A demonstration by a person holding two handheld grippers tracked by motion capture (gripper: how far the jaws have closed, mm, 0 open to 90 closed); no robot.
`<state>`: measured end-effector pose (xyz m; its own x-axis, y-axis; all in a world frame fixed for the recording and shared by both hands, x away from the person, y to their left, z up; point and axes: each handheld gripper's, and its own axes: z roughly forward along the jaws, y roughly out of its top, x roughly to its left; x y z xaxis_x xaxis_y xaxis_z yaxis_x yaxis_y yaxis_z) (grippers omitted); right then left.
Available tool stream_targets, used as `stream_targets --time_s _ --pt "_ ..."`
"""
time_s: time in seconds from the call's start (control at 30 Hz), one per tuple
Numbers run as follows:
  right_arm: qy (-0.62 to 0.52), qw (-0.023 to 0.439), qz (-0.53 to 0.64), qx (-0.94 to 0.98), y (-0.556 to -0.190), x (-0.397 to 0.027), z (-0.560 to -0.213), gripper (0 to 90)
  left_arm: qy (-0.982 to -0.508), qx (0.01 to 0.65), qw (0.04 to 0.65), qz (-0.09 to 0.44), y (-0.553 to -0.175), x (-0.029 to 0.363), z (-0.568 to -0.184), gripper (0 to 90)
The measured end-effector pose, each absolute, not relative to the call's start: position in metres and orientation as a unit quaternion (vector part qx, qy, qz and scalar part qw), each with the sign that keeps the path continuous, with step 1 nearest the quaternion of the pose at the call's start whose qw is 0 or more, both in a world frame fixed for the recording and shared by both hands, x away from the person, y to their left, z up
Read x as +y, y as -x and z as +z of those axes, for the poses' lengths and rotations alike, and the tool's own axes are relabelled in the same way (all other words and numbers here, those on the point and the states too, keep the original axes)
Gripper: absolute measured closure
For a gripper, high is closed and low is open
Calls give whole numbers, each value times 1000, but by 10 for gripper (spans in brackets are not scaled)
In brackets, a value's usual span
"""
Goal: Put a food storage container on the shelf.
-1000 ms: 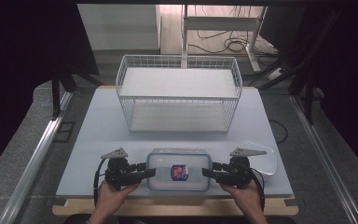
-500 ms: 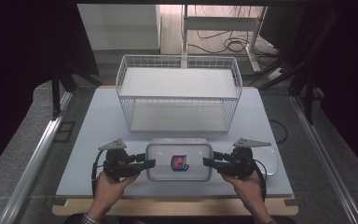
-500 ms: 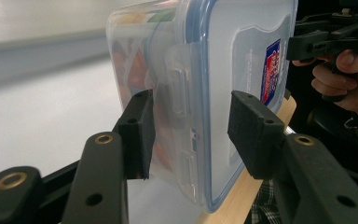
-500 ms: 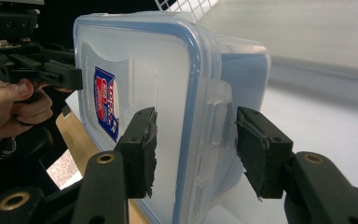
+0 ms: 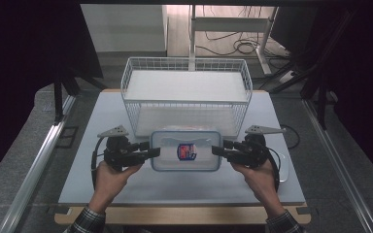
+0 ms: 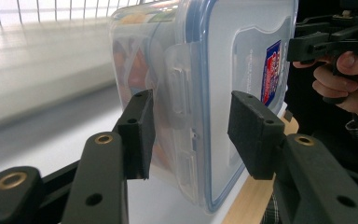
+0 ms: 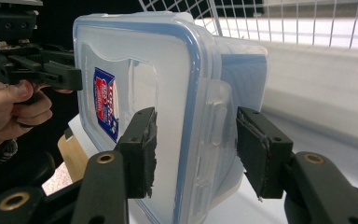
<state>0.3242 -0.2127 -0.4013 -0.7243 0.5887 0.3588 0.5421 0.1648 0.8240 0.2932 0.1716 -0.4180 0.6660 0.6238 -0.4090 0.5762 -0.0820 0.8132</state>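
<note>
High view has the clear lidded container [image 5: 186, 150] sitting between the two grippers, just on the near side of the white wire basket [image 5: 186, 95], which I'll use as the landmark. It's got a blue-rimmed lid and a little red and blue label on top. The left gripper [image 5: 151, 152] pinches the container's left short end, and the right gripper [image 5: 220, 150] pinches the opposite end, so both claws are clamped on it rather than spread wide. Left gripper view backs that up: the container [image 6: 200, 93] is wedged between the two black pads at its side latch, with the other hand and its gripper visible at the far end. Right gripper view is the same deal, pads on either side of the container [image 7: 168, 102] at the lid clasp, basket wires up behind it. Whether the box touches the table [image 5: 102, 116] is hard to tell. A clear lid-like thing [image 5: 282, 165] lies right of the right hand, nearer than the basket.
</note>
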Motion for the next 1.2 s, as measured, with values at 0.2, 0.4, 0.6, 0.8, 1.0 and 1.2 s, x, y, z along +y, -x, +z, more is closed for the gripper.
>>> stream_targets --time_s 0.2,0.4,0.6,0.8,1.0,1.2 --pt "-367 30 534 761 -336 -212 -384 494 -733 404 546 30 -306 173 -400 521" --pt "-362 42 537 760 -349 -210 -363 492 -727 400 556 33 -319 174 -386 521" --pt "-360 50 540 759 -362 -206 -346 492 -724 398 562 36 -334 179 -369 522" --pt "-356 57 547 755 -378 -201 -328 492 -720 395 569 39 -353 184 -348 523" --pt "-351 68 553 752 -394 -197 -308 492 -717 395 573 40 -373 188 -327 523" --pt "-354 70 554 750 -412 -196 -295 491 -715 395 576 42 -392 189 -317 523"
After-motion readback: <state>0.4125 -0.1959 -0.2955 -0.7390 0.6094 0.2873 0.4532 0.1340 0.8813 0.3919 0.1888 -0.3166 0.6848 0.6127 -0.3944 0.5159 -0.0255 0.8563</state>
